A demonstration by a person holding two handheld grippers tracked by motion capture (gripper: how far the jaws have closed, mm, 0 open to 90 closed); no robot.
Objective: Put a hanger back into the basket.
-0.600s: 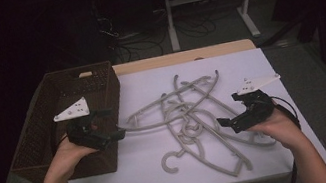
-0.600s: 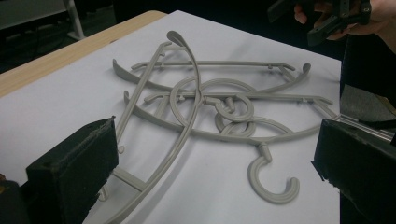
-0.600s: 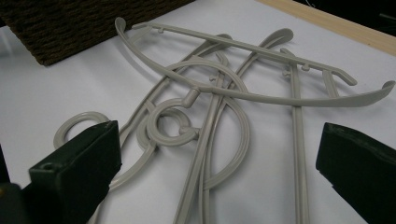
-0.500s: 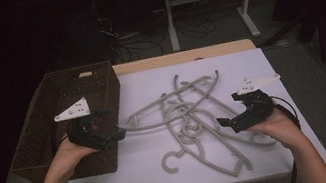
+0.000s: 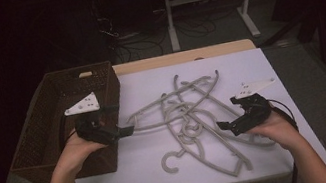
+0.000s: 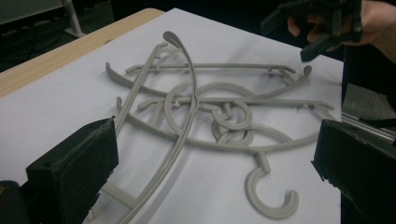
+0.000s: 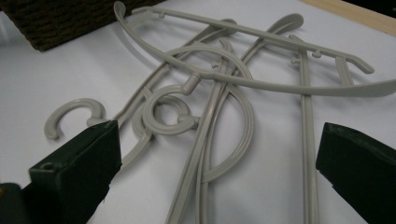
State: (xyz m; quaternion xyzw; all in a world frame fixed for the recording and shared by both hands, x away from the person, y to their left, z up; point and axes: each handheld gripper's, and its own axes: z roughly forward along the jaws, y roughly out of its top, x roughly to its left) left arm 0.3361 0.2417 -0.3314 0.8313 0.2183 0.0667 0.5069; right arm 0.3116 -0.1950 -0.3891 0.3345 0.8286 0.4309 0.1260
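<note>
The hangers point(image 5: 191, 117) lie in a tangled grey pile on the white sheet point(image 5: 288, 150) of the worktop, between the two grippers. In the left gripper view the pile point(image 6: 210, 116) is just ahead of the jaws, and one long arm point(image 6: 163, 168) of a hanger runs back between them. In the right gripper view the hangers point(image 7: 224, 107) are also straight ahead, with several thin bars passing into the gap between the jaws.

The left gripper point(image 5: 124, 130) is wide open and holds nothing; it is at the near end of the long arm, maybe touching it, I cannot tell for sure. The right gripper point(image 5: 223, 126) is also wide open and empty, just over the side of the pile nearest to it. The basket point(image 5: 50, 98) stands beside and behind the left gripper, its wall very near to the hand point(image 5: 78, 152).

The step in hand seems to be taking one hanger out of the pile. To do it well, I think each gripper should close on only one bar, not on two crossed ones. The hooks point(image 6: 273, 196) are caught in each other near the middle, so a straight pull may drag the whole pile. It is better to lift the top hanger slowly and, if needed, hold the others down with the free gripper.
</note>
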